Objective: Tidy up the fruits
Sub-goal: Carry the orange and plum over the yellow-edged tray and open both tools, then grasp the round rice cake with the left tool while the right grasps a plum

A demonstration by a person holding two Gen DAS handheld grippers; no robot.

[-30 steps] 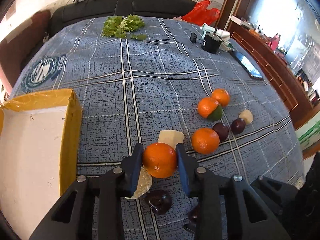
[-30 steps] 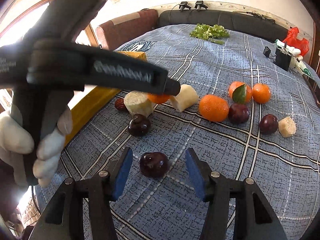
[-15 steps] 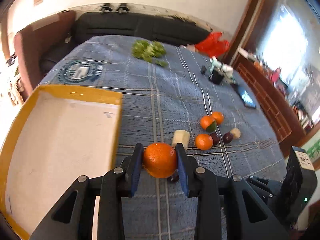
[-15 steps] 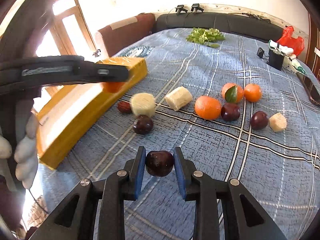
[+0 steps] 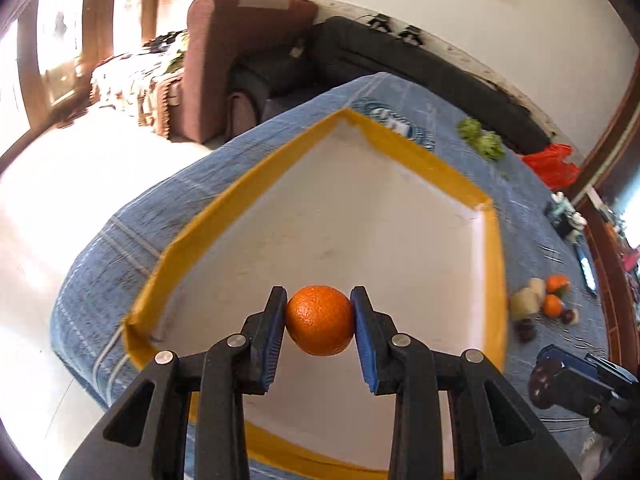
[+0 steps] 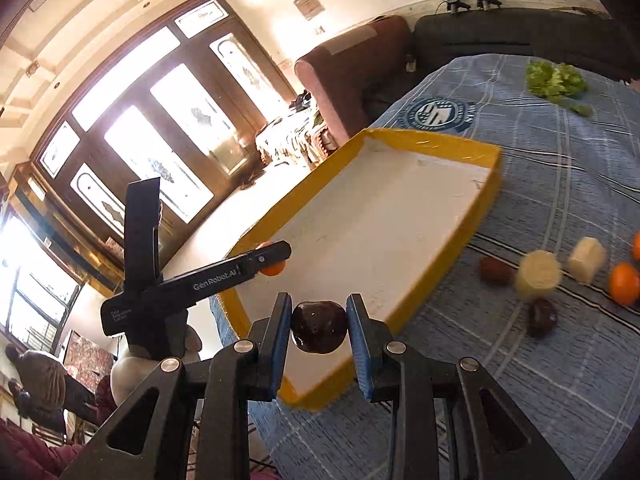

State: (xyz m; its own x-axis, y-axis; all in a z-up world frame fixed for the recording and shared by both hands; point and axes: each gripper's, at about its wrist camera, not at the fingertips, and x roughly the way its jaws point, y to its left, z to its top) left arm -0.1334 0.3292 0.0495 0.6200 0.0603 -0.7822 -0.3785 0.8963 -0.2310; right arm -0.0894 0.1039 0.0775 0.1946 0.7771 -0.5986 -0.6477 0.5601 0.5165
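The yellow box (image 5: 436, 168) is empty, both tools loaded: left tool (image 5: 320, 322) clamps an orange (image 5: 319, 320), right tool (image 6: 319, 326) a plum (image 6: 319, 326), other fruit (image 6: 538, 270) waiting at frame right.

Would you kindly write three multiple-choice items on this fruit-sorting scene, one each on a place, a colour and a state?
1. Where is the orange in the left gripper?
A. Resting on the blue cloth
B. Above the white floor of the yellow-rimmed box
C. Beside the green leaves

2. What colour is the fruit in the right gripper?
A. Dark purple-brown
B. Bright green
C. Pale yellow

3. What is the state of the box?
A. Full of oranges
B. Covered by a lid
C. Nothing lies on its floor yet

Answers:
1 B: in the left wrist view the orange hangs over the box floor, jaws pressed on both its sides.
2 A: the right wrist view shows a dark fruit clamped between the blue pads.
3 C: both views show only bare white floor inside the yellow rim.
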